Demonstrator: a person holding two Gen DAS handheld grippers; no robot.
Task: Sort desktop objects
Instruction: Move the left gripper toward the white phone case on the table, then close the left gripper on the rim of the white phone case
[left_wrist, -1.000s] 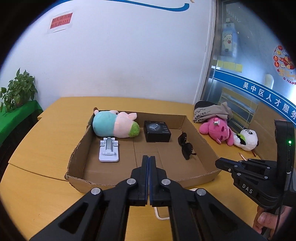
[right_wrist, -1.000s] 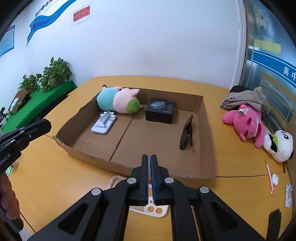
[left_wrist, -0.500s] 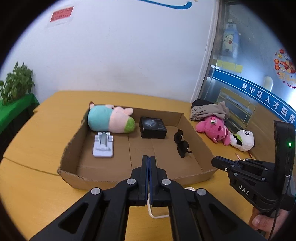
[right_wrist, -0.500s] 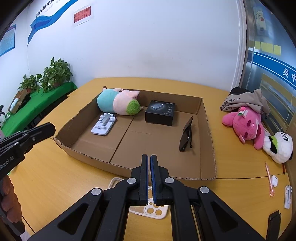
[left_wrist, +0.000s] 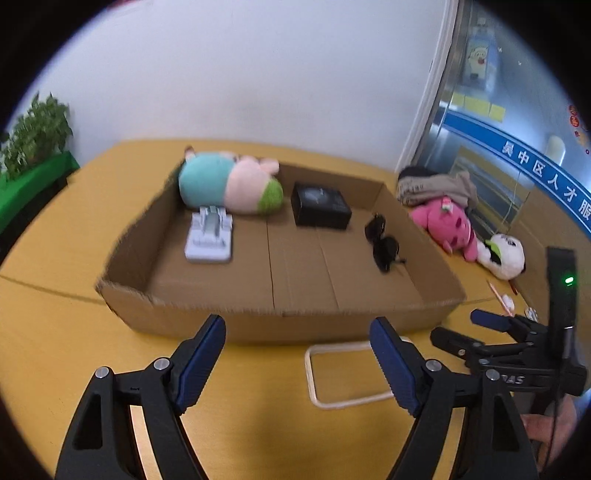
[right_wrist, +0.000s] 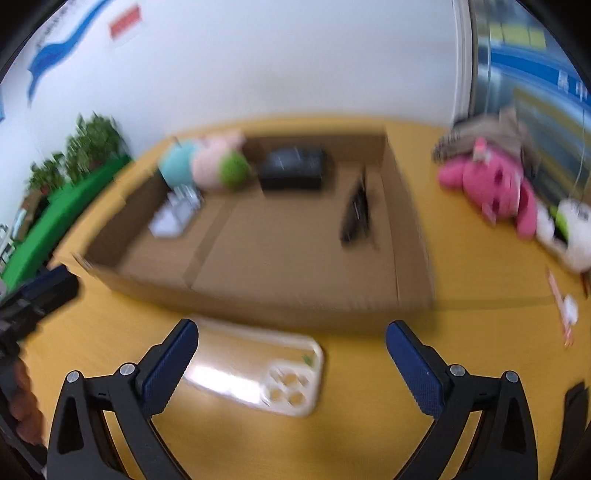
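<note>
Both your grippers, left (left_wrist: 297, 343) and right (right_wrist: 291, 349), gape wide, holding nothing.
Phone case (right_wrist: 255, 371) lies flat on the table (right_wrist: 369, 424), low centre of the right view, just before the cardboard box (right_wrist: 410, 258); long axis runs left-right, camera cutouts at its right end. "DAS" reads on the right gripper at lower right of the left view.

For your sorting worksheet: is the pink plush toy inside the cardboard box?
No, the pink plush toy lies on the table, outside the cardboard box.
</note>
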